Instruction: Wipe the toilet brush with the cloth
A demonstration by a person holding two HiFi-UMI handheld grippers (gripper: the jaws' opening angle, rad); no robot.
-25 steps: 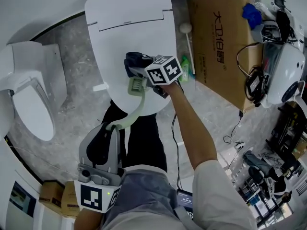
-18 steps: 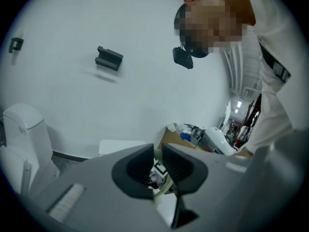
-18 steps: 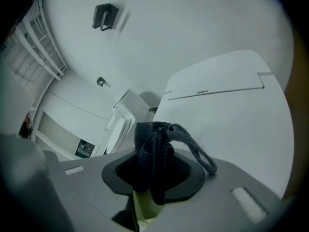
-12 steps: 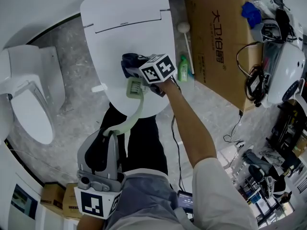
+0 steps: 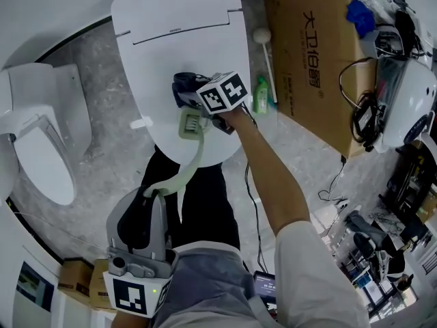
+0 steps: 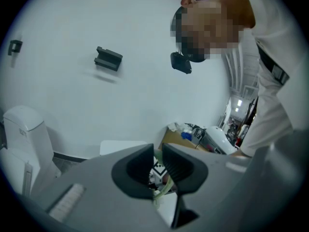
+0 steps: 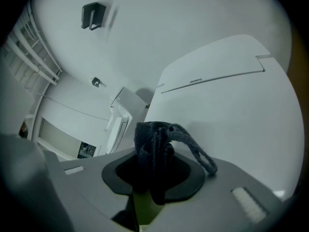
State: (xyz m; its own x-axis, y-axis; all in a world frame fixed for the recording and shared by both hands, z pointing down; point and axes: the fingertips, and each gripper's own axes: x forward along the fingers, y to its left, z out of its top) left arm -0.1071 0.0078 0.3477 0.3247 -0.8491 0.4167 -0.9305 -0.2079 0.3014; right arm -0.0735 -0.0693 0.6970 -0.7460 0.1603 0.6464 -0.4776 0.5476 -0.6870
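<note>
The right gripper (image 5: 193, 100) sits just above the centre of the head view, its marker cube uppermost; its jaws are clamped on a dark cloth (image 5: 183, 86), which bunches out at 10 o'clock from the cube; in the right gripper view the cloth (image 7: 154, 146) fills the gap between the jaws of the right gripper (image 7: 152, 170), with one loop trailing off toward 4 o'clock.

The left gripper (image 5: 158, 191) is at 7 o'clock in the head view, low in the frame above the person's lap; its jaws stand narrow, closed on the end of the handle of the pale green toilet brush (image 5: 190, 124); the handle curves up from there toward 12 o'clock, and the brush's squarish head lies just below the cloth, over the front part of the closed white toilet lid (image 5: 171, 53); whether cloth and brush head touch cannot be told; in the left gripper view a strip of the green handle (image 6: 162, 189) shows low between the near-shut jaws of the left gripper (image 6: 158, 166).

A second toilet (image 5: 41, 142) stands at 9 o'clock; a cardboard box (image 5: 314, 67) lies at 1 o'clock; a small green bottle (image 5: 260, 96) stands on the floor between the lid and the box.
</note>
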